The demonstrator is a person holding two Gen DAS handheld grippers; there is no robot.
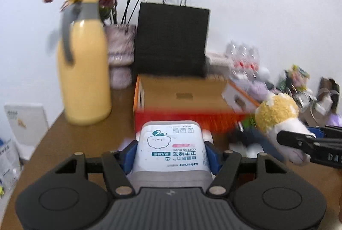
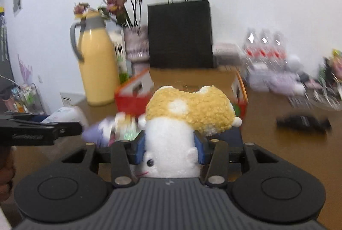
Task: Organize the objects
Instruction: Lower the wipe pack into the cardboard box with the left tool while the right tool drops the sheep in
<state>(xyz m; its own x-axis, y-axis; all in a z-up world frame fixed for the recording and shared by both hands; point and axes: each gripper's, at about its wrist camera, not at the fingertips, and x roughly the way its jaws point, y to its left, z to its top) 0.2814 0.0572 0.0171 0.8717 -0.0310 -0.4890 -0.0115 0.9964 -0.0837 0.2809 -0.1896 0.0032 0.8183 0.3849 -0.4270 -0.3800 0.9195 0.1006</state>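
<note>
You've got the flask (image 1: 83, 71) left of the box (image 1: 181, 99), bag (image 1: 171, 42) behind it, vase (image 1: 120, 54) btwn flask & bag.

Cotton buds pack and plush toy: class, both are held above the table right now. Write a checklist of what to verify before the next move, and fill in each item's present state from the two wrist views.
1. Left gripper shut on the cotton buds pack, pads on both sides: ok.
2. Right gripper shut on the plush toy: ok.
3. Open cardboard box in front, flaps spread: ok.
4. The two grippers apart, not touching: ok.
5. Yellow thermos upright, left of the box and off the path: ok.
6. Room left inside the box: cannot tell, the views are blurred.
</note>
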